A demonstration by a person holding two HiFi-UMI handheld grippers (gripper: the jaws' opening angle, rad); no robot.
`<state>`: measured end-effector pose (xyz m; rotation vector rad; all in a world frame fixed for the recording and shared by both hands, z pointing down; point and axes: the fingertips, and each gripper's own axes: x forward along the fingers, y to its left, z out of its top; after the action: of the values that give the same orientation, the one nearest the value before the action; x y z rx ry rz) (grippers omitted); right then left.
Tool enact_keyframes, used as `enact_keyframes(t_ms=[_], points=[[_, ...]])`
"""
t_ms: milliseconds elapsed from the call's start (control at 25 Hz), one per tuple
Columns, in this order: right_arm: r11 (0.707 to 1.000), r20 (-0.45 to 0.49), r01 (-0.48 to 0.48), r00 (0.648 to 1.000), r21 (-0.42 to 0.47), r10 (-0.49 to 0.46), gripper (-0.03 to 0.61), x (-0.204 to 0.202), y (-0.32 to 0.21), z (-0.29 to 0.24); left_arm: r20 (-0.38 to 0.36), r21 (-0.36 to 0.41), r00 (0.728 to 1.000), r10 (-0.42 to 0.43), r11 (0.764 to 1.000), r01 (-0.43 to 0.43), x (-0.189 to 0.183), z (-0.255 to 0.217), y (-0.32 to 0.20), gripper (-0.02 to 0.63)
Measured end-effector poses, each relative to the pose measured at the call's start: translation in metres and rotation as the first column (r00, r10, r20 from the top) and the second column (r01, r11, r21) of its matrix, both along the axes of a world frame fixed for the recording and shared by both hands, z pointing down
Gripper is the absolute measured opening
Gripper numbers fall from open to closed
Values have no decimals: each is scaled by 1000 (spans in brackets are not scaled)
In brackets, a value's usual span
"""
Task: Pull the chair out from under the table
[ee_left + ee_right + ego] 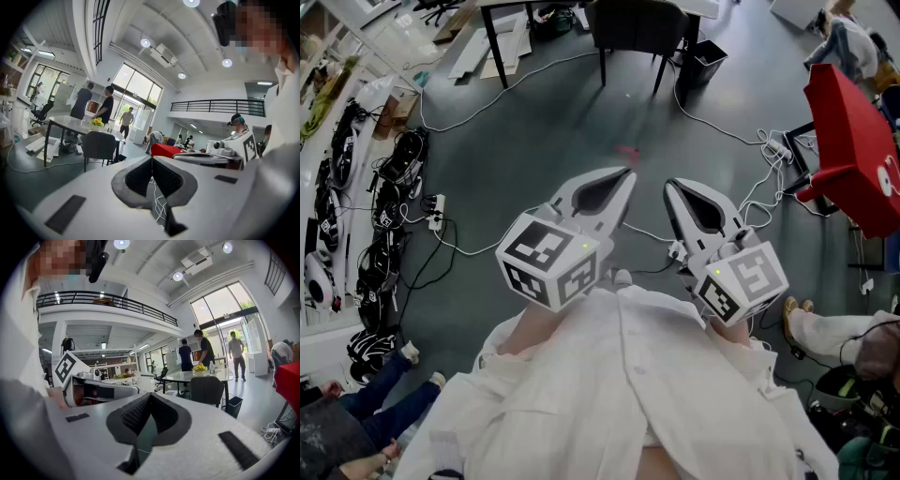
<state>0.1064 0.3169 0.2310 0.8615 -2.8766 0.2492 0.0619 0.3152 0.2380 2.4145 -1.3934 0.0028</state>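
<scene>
Nearest the camera, the person's white coat (619, 375) fills the lower head view, with both tools held close to the body and aimed forward.

The left gripper (625, 176), white with dark ribbed pads, has its jaws clenched together on nothing. The right gripper (671, 187) is likewise pressed closed and empty.

Beyond them, loose white cables (712, 122) trail over the grey floor (553, 122).

Farthest off, the dark padded chair (633, 23) stands tucked against the pale-topped, black-legged table (70, 123), well apart from both grippers. How far its seat sits under the top cannot quite be judged, as the frame edge cuts it off.

Step in hand, as judged: the approach, with the chair untouched. The next move calls for crossing the floor, parting a pair of jaws and seizing the backrest before drawing it back.
</scene>
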Motion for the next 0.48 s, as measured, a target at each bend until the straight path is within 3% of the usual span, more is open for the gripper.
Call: enact_keyframes(t_ms=[480], points=[[1000,-24,-1,1000,-27,0,2,10,7,9,77,-10,996,47,999,-47,13,10,10,17]])
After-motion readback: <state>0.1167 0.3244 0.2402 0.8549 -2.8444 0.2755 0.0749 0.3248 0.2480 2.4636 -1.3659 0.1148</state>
